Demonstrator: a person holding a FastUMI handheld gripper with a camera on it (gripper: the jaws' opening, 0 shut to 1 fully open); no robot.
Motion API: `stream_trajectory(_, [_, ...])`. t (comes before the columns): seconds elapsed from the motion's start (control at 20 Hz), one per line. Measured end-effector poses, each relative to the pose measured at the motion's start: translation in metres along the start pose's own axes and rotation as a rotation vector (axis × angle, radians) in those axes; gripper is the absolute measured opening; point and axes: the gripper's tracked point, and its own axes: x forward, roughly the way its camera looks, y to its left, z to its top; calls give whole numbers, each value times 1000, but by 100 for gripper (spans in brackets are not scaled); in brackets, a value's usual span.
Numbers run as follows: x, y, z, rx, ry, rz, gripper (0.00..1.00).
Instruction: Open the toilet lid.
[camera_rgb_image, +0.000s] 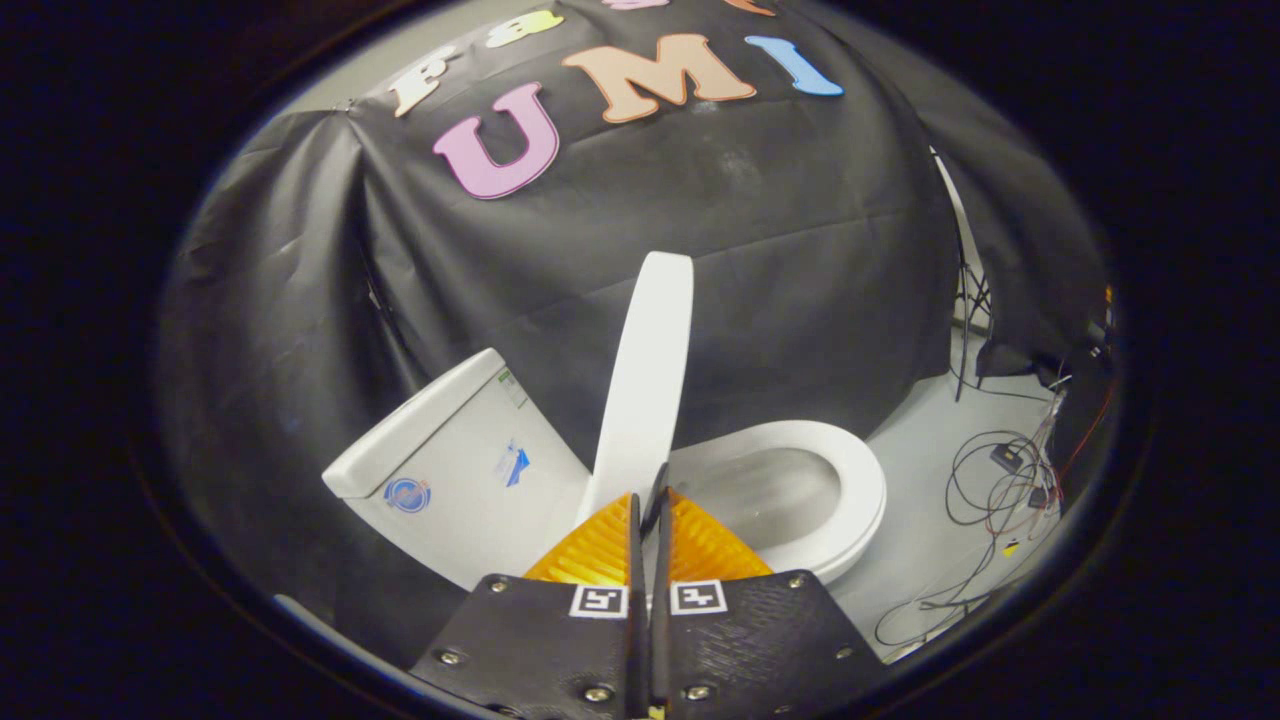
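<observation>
The white toilet lid (645, 380) stands raised, nearly upright, and I see it edge-on between the tank (450, 470) and the seat (855, 480). The seat ring lies flat over the open bowl (765, 500). My gripper (651, 497) is shut, its fingers almost touching with only a thin dark slit between them. The fingertips sit just in front of the lid's lower end near the hinge. Nothing is held between them, and the lid's base is partly hidden behind the fingers.
The tank has a white cover (415, 420) and stickers on its side. Black cloth walls close in behind the toilet. Loose cables (1000, 480) lie on the grey floor (930, 540) beyond the seat, near a stand's legs (972, 330).
</observation>
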Motion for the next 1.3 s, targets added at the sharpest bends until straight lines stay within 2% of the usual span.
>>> stream_trajectory(0.3, [-4,11,2,-49,-10,6,1])
stream_trajectory(0.75, [-7,24,2,-217,-60,-57,1])
stream_trajectory(1.3, [-9,51,5,-257,-79,-26,2])
